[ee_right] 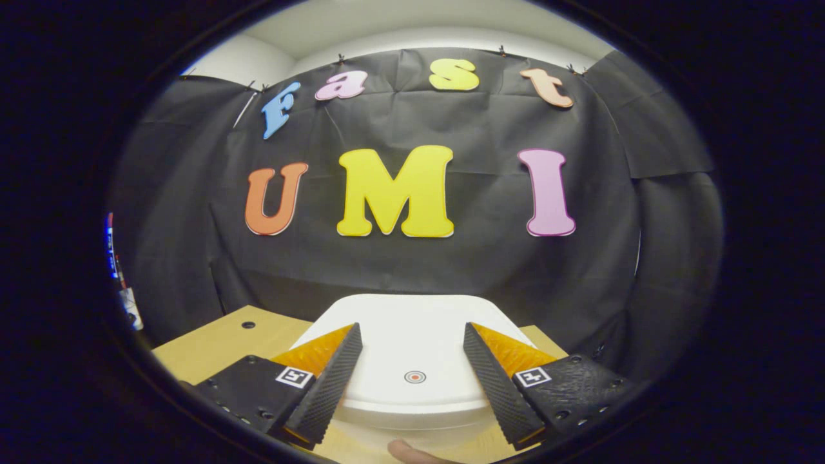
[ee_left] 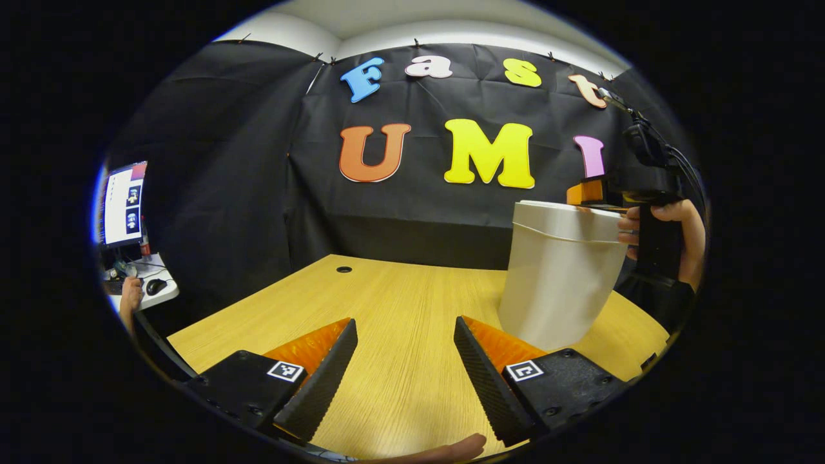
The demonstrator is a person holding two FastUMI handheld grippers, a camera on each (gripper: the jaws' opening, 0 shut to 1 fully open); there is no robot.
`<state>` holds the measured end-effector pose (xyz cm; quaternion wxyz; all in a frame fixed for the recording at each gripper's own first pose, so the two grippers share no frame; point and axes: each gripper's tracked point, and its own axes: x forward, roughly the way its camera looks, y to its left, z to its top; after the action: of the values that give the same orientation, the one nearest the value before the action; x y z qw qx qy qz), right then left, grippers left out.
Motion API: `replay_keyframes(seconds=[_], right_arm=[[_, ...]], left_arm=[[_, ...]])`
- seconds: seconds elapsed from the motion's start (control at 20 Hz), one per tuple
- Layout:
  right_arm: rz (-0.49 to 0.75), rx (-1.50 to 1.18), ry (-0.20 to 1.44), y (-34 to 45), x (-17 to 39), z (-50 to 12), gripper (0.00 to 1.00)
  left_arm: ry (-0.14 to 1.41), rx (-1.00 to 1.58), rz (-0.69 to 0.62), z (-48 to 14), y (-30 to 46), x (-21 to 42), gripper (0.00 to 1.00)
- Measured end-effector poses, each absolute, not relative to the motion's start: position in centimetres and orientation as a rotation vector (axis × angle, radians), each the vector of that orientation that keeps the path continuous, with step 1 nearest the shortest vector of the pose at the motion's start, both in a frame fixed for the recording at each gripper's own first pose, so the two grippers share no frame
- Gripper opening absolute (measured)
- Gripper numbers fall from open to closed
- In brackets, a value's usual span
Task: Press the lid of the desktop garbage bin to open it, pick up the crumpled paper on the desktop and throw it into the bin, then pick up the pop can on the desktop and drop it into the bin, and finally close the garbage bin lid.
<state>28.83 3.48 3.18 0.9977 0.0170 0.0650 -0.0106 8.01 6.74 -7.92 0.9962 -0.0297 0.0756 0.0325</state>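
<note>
The white garbage bin (ee_left: 557, 277) stands on the wooden desk (ee_left: 387, 309) to the right, its lid down. My left gripper (ee_left: 405, 324) is open low over bare desk, left of the bin, with nothing between its fingers. In the left gripper view a hand holds my right gripper (ee_left: 588, 193) just above the bin's far rim. In the right gripper view my right gripper (ee_right: 411, 330) is open directly over the shut lid (ee_right: 412, 322). A small round mark (ee_right: 414, 377) on the lid sits between its fingers. I cannot tell whether the fingers touch the lid.
A monitor (ee_left: 122, 203) and a mouse (ee_left: 156, 286) sit on a side table at far left, with a person's hand (ee_left: 131, 298) beside them. The desk has a cable hole (ee_left: 344, 269) near its back edge. Black cloth walls close the booth behind.
</note>
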Motion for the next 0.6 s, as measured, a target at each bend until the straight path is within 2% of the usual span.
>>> replay_keyframes(seconds=[0.35, 0.6], right_arm=[[-0.008, -0.001, 0.125, 3.9, 28.1, 5.0, 0.97], [-0.013, 0.012, 0.098, 3.8, 24.7, 5.3, 0.96]], left_arm=[[0.172, -0.074, 0.044, -8.4, 6.2, 8.1, 0.98], [0.153, -0.059, 0.031, -7.8, 5.8, 8.0, 0.98]])
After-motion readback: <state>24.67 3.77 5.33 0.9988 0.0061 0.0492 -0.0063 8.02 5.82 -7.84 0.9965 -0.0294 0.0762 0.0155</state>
